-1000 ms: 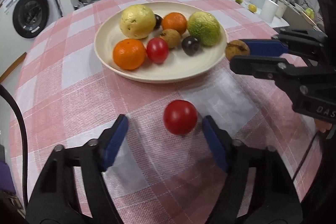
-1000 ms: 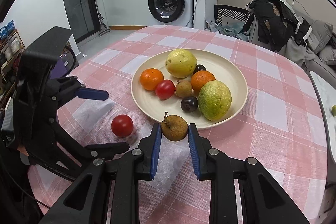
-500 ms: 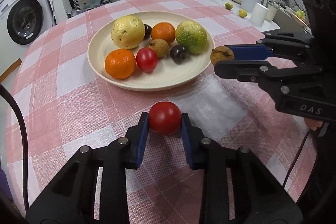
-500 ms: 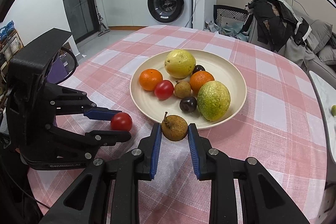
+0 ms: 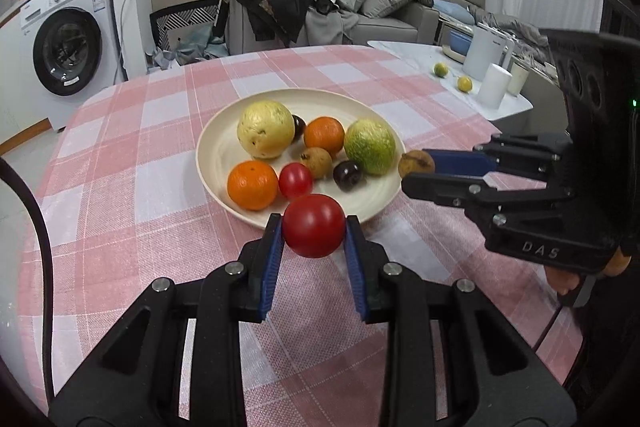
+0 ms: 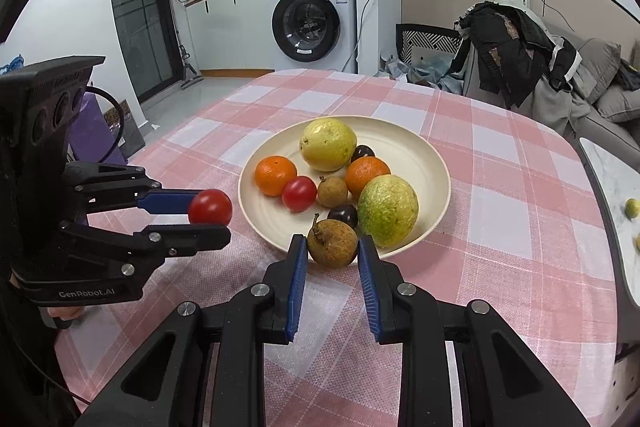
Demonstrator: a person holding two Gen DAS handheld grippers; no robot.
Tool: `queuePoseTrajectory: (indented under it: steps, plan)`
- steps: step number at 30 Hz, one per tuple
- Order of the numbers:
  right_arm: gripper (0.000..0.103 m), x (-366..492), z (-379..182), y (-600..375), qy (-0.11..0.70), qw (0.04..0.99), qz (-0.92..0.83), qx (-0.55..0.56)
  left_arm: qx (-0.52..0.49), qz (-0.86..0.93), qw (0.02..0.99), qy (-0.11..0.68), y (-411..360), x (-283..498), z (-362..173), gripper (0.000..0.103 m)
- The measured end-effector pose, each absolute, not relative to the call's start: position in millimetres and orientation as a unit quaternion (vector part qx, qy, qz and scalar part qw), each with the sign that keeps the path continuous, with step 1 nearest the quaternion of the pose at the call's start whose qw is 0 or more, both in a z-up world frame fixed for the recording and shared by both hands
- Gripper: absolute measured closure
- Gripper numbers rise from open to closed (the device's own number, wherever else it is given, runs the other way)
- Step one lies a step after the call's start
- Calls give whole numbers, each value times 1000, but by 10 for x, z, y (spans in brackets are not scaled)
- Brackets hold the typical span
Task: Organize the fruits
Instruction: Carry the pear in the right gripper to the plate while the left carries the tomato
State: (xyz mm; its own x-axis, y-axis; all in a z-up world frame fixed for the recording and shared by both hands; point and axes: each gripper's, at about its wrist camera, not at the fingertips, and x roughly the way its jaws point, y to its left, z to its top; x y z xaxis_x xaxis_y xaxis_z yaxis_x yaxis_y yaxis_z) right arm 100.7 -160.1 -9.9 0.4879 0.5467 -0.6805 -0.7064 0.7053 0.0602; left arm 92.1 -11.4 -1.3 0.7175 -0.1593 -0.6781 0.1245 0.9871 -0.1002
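Note:
My left gripper [image 5: 314,231] is shut on a red tomato [image 5: 314,225] and holds it above the pink checked cloth, just in front of the cream plate [image 5: 224,147]. The right wrist view shows the same tomato [image 6: 210,207] between the left gripper's blue pads. My right gripper [image 6: 333,245] is shut on a brown, stemmed fruit [image 6: 332,243] at the plate's near rim [image 6: 440,187]. On the plate lie a yellow fruit [image 5: 265,129], a green one [image 5: 370,147], two oranges, a second tomato [image 5: 295,181], a small brown fruit and two dark plums.
The round table's cloth [image 5: 120,187] spreads left of and in front of the plate. A white side table [image 5: 492,95] to the right carries white cups and two small citrus fruits. A washing machine [image 6: 310,23], a chair with clothes and a sofa stand beyond.
My left gripper closed on the red tomato and lifted it off the cloth toward the plate. The right gripper kept still, holding the brown fruit.

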Motion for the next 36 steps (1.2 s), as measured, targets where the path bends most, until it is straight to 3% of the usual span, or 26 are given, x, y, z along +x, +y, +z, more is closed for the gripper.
queuePoseTrajectory:
  steps: [36]
  plan:
    - [76, 1211, -261, -1538, 337, 868, 358, -68, -22, -41, 939, 340, -198, 1208, -218, 76]
